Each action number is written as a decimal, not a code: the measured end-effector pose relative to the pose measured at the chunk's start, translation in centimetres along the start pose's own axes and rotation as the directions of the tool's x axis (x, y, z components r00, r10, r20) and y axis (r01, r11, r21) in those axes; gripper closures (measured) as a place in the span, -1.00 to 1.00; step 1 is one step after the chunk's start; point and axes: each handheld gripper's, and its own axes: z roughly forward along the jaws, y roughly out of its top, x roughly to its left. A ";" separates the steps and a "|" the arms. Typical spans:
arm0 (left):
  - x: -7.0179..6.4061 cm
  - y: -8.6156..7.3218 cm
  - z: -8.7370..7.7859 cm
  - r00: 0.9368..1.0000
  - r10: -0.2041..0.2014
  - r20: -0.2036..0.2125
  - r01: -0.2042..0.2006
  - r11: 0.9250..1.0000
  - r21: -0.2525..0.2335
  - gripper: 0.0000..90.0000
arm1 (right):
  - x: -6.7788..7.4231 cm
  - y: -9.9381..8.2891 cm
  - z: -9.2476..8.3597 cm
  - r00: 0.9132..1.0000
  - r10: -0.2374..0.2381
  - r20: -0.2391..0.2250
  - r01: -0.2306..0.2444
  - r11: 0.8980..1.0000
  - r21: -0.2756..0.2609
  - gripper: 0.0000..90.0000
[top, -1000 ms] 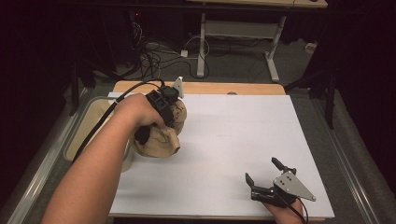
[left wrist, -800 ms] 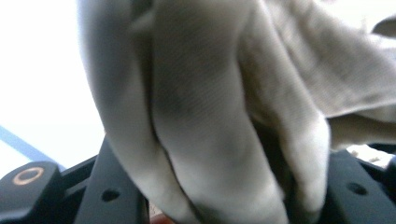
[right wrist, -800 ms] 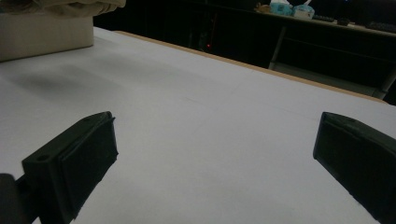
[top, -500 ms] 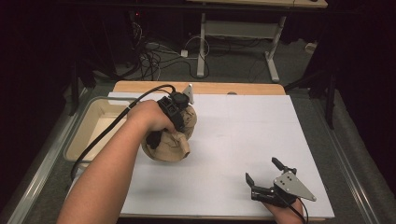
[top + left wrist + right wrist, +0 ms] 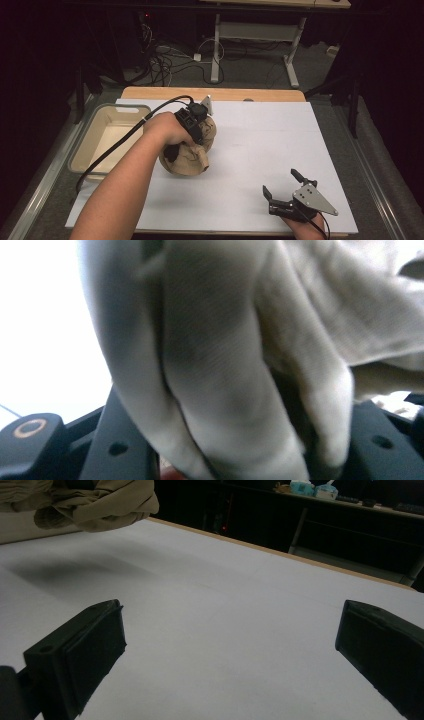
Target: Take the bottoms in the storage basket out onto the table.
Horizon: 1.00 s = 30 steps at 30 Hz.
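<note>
Overhead light brightens the white desk while the room beyond stays nearly black. The beige cloth sits blurred close-up, its background overexposed; a soft shadow lies beneath it.

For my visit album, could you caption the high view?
Left gripper lifts bundled beige cloth above the white table; right gripper rests open nearby.

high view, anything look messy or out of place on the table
Nothing is spilled or damaged. The crumpled tan cloth is bunched in the left tool over the white table sheet, beside the beige plastic tray. The right tool rests open near the front edge.
</note>
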 end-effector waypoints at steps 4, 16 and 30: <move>-0.2 0.3 0.6 1.000 0.008 0.008 -0.008 1.000 -0.008 0.18 | 0.0 0.0 0.0 1.000 0.000 0.003 0.000 1.000 0.001 -0.99; -0.5 0.6 1.5 1.000 0.024 0.007 -0.024 0.998 -0.056 0.18 | 0.1 0.0 0.0 1.000 -0.002 0.004 0.002 1.000 0.002 -0.99; 0.3 -0.4 2.6 0.999 0.012 0.048 0.001 0.965 -0.261 0.18 | 0.0 0.0 0.0 1.000 -0.004 0.000 0.004 1.000 0.001 -0.99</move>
